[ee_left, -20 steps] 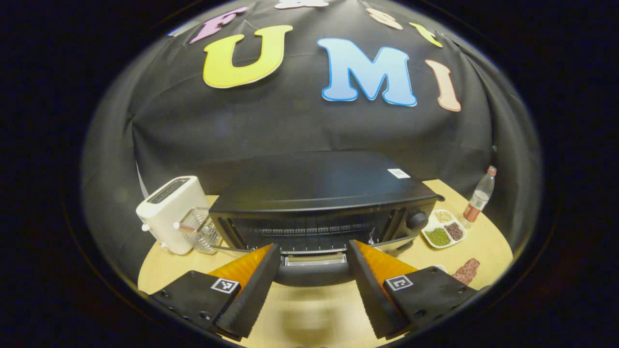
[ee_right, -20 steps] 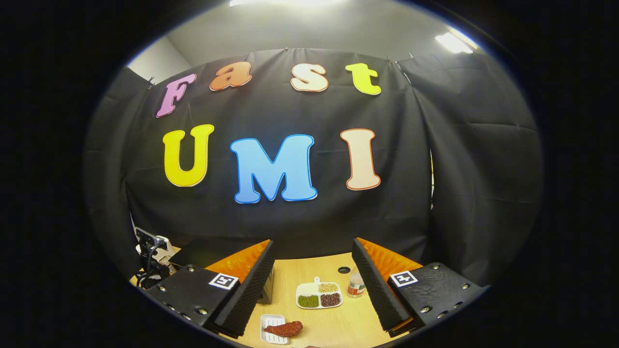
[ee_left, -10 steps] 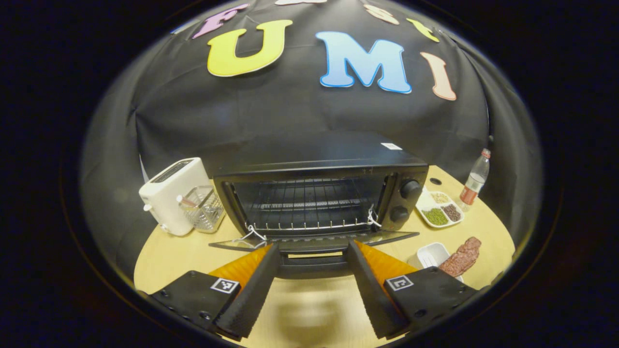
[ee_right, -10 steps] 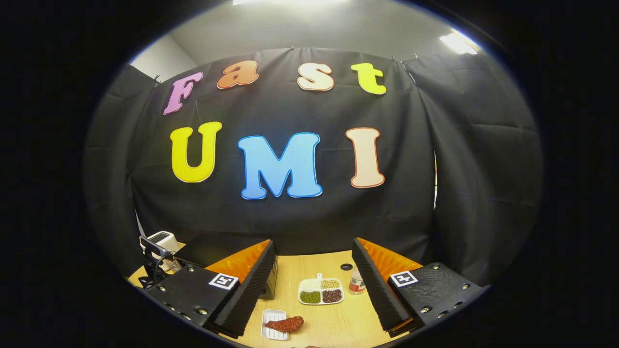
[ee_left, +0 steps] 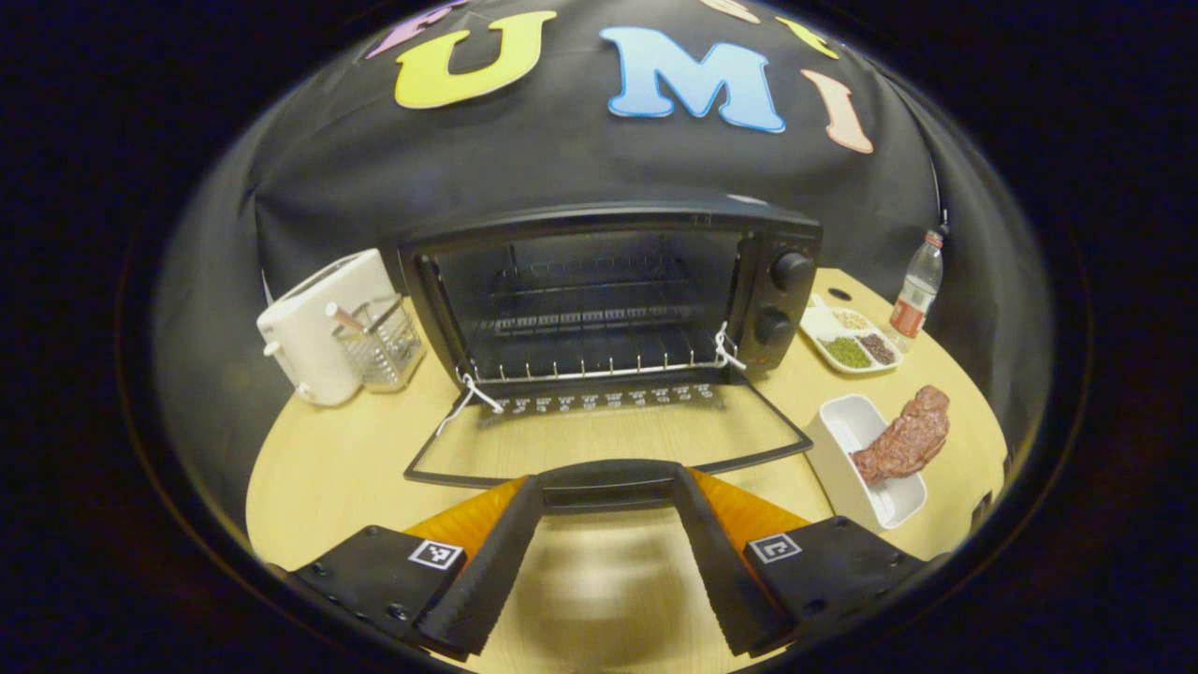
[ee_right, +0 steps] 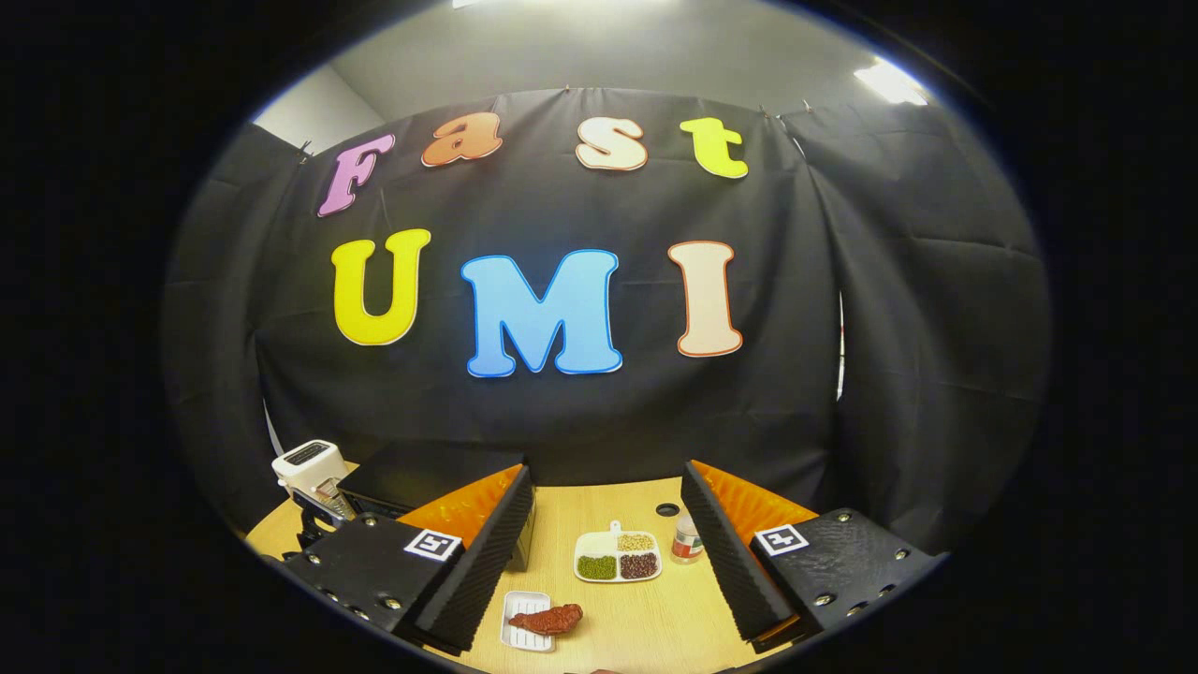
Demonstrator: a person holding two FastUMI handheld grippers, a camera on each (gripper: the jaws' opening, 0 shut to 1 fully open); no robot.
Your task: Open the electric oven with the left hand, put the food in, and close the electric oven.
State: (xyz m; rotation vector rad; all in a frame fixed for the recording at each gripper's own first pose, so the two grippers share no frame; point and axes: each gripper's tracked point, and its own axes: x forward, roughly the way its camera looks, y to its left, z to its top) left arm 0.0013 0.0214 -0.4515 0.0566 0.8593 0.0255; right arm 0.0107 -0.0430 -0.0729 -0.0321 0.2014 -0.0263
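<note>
Your left gripper (ee_left: pixel 606 520) is spread wide, with the oven door's handle (ee_left: pixel 608 473) lying between its fingertips; whether the fingers actually press on it is unclear. The door (ee_left: pixel 599 440) lies dropped flat on the table (ee_left: pixel 328 459), glass up, hinged at the mouth of the oven (ee_left: pixel 608 290). Inside, the wire rack (ee_left: pixel 590 360) sits bare.

Your right gripper (ee_right: pixel 606 562) is also spread, holding nothing, high above the table. Below it and a little to its left lies the food (ee_right: pixel 547 618), a reddish-brown slab of meat resting across a small white dish (ee_right: pixel 513 641).

From the left gripper view, that meat (ee_left: pixel 906 438) overhangs its dish (ee_left: pixel 842 432), just to the right of the open door. It looks soft and likely greasy, so it may sag or slip. Take it across the thick middle, fingers straddling the narrow width, with a firm squeeze. The dish is probably light and may skid if nudged.
</note>
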